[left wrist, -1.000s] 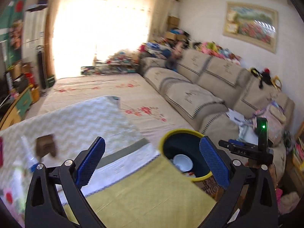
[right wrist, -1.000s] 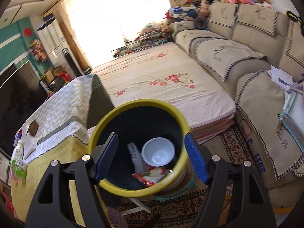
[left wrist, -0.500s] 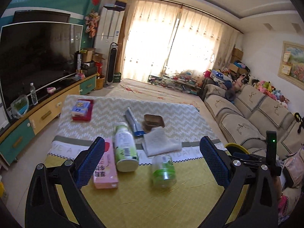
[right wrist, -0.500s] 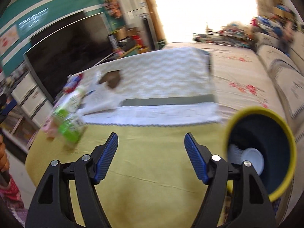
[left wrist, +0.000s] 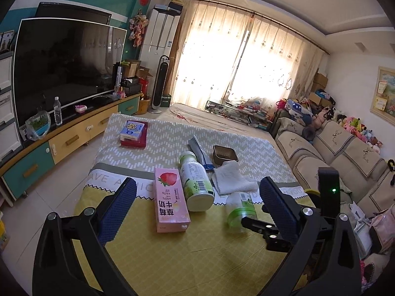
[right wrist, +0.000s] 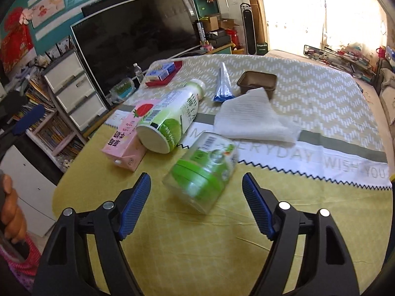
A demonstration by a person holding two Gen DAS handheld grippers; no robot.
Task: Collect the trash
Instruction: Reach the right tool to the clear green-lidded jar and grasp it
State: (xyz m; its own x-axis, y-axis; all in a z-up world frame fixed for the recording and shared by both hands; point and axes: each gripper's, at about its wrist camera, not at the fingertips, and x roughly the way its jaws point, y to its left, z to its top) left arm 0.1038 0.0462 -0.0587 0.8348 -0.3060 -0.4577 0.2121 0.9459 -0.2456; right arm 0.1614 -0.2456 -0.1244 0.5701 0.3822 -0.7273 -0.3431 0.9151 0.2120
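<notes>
right tongs are opening, nothing gripped; the clear jar w/ green lid lies on its side on the tabletop, just ahead of and between the tips (not touching). left tongs are wide open, empty; pink milk carton and white-green bottle lie ahead between them.

My left gripper hangs over the yellow tablecloth, jaws wide, nothing between the pads. Ahead lies a pink milk carton flat, touching a toppled white-green bottle. Right of that is a green-lidded clear jar on its side — my right gripper is just beside it. Behind sit a white napkin, brown tray and silver wrapper.
</notes>
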